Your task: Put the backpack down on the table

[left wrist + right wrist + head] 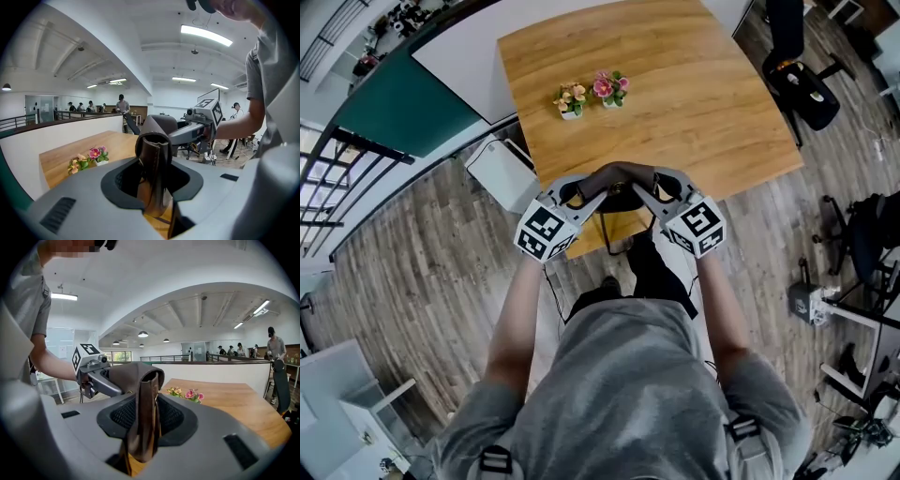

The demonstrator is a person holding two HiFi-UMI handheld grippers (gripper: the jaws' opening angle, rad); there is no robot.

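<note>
Currently: left claw (152, 174) and right claw (143, 423) both clamp brown backpack strap (619, 174). Position: above near edge of counter (684, 94).

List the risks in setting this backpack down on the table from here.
Both the left gripper and right gripper hold only the brown strap; it might slip through the jaws. The backpack hangs at the table's near edge, so it may catch there or land half off. Pushed far in, it could topple the two flower pots.

We note right claw (146, 420) clamped on brown backpack (133, 376); left claw (101, 380) opposite; flowers (187, 393) on table (243, 411).
</note>
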